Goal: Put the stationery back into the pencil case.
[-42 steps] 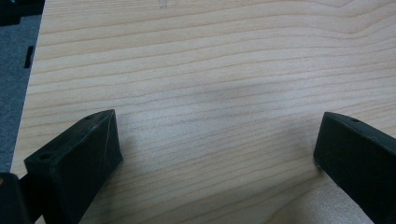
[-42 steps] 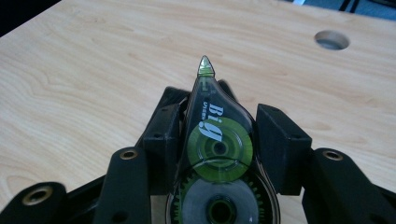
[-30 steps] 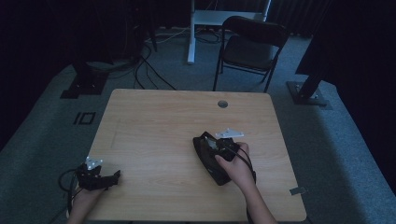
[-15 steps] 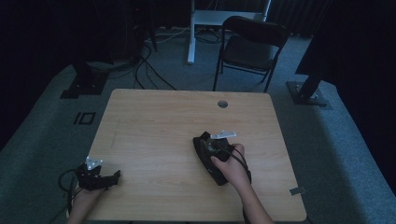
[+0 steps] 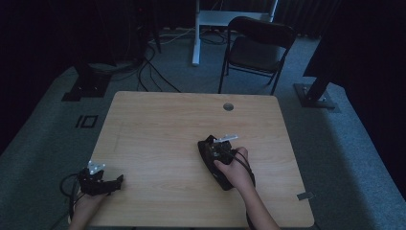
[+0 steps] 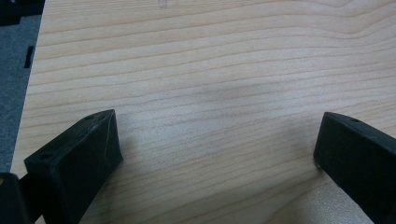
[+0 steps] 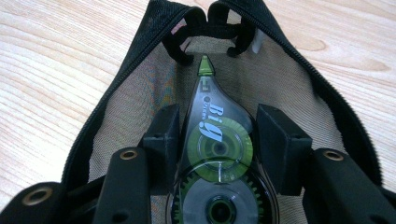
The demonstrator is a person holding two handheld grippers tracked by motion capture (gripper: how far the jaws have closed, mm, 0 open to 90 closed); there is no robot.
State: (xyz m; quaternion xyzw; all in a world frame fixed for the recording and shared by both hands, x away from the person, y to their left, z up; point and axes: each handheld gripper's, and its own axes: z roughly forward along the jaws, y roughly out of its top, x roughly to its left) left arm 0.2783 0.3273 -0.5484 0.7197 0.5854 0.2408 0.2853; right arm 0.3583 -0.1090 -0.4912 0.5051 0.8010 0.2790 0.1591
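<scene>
A black mesh zip pouch [image 5: 205, 152] lies open on the wooden table [image 5: 167, 124], right of centre. My right gripper [image 5: 216, 148] hangs low over it. In the right gripper view the right gripper [image 7: 217, 126] is shut on a see-through correction tape dispenser [image 7: 217, 154] with green wheels. Its green tip points into the mouth of the pouch [image 7: 126, 93], over the mesh lining. My left gripper [image 5: 115, 181] rests at the table's front left corner. The left gripper [image 6: 217, 144] stands open in its own view, with bare wood [image 6: 210, 70] between its jaws.
A round cable hole [image 5: 228, 106] sits near the table's far edge. Behind the table stands a dark folding chair [image 5: 261, 48] and a white desk leg [image 5: 196, 33]. Stand bases and cables lie on the grey carpet to the left and right.
My right hand has sunk a little and shifted slightly left, bringing the dispenser lower over the pouch. The left hand has stayed put.
</scene>
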